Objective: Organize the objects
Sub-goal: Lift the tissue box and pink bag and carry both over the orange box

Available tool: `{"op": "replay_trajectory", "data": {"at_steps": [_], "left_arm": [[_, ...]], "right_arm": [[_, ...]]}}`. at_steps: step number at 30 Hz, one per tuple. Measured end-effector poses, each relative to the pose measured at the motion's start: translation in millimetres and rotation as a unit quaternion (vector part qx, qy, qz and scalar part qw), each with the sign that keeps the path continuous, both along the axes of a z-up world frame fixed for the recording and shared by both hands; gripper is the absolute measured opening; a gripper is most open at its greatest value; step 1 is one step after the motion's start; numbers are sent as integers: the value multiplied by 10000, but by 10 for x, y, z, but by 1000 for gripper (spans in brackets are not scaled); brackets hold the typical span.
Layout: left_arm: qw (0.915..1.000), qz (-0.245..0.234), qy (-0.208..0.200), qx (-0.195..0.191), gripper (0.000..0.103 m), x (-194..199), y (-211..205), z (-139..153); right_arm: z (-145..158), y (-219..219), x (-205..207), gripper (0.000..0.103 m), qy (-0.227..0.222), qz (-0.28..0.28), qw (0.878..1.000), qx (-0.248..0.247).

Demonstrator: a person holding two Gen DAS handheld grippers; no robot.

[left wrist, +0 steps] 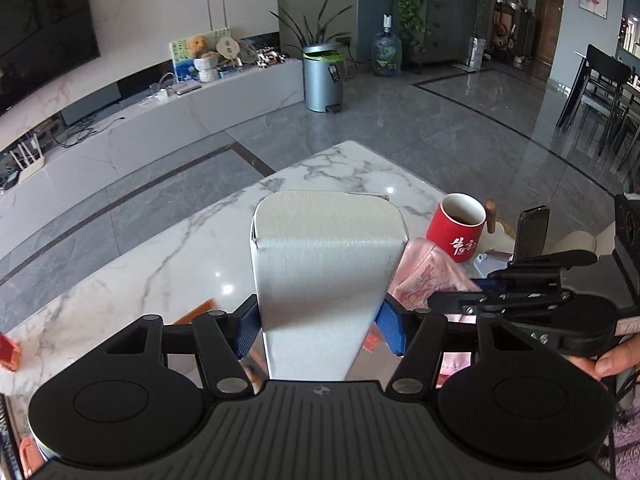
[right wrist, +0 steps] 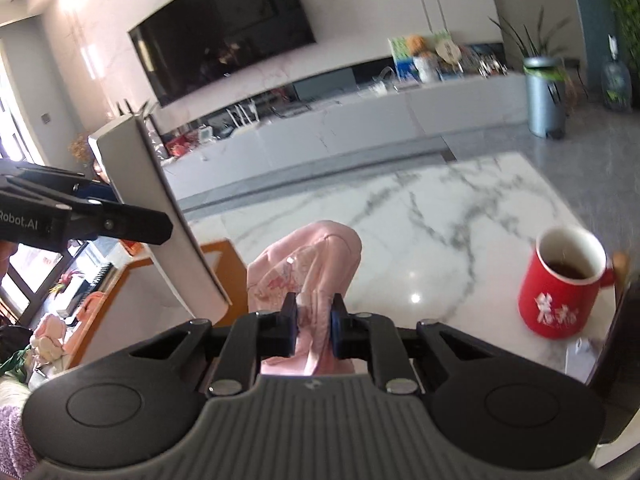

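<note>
While the left gripper (left wrist: pixel 318 328) clamps its blue pads against both sides of a tall white box (left wrist: pixel 326 276), the box stands raised above a white marble table (left wrist: pixel 160 264). Just to its right, the right gripper (right wrist: pixel 314 326) has its jaws nearly together, pinching a fold of pink cloth (right wrist: pixel 308 264) lifted off the tabletop. Farther right on the table stands a red mug (right wrist: pixel 564 284) holding dark liquid. Beside the mug, a phone (left wrist: pixel 530 230) stands upright.
</note>
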State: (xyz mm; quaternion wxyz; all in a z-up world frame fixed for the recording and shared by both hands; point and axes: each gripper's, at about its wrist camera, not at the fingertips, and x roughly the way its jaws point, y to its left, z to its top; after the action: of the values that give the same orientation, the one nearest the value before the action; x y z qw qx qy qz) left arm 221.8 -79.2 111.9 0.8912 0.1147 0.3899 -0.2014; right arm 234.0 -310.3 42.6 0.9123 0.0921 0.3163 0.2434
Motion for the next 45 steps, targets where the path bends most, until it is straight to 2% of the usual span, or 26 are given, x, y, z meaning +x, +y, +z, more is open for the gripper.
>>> {"op": "replay_trajectory", "data": {"at_steps": [5, 10, 14, 22, 30, 34, 35, 38, 45], "left_arm": [[9988, 210, -90, 444, 71, -104, 361, 9], [9938, 282, 5, 1075, 71, -35, 609, -213], [9861, 195, 23, 1648, 71, 101, 682, -520], [9716, -170, 65, 2358, 71, 383, 704, -1114], [9520, -526, -112, 3013, 71, 485, 676, -1636], [9373, -733, -378, 3386, 71, 479, 602, -1893], [9329, -803, -517, 3471, 71, 460, 572, -1935], [9217, -887, -602, 3729, 70, 485, 491, -2050], [9035, -1134, -741, 4066, 70, 447, 421, -2214]], "right_arm": [[304, 321, -181, 16, -311, 273, 9991, 40], [491, 727, -217, 16, -444, 581, 9973, 24], [518, 1024, -190, 16, -530, 676, 9963, -101], [372, 1348, 14, 16, -446, 687, 9953, -522], [224, 1497, 298, 17, -286, 691, 9955, -582], [186, 1494, 395, 17, -272, 689, 9953, -625], [181, 1495, 405, 17, -272, 702, 9951, -640], [162, 1502, 444, 17, -266, 739, 9946, -671], [77, 1536, 502, 17, -178, 789, 9937, -771]]}}
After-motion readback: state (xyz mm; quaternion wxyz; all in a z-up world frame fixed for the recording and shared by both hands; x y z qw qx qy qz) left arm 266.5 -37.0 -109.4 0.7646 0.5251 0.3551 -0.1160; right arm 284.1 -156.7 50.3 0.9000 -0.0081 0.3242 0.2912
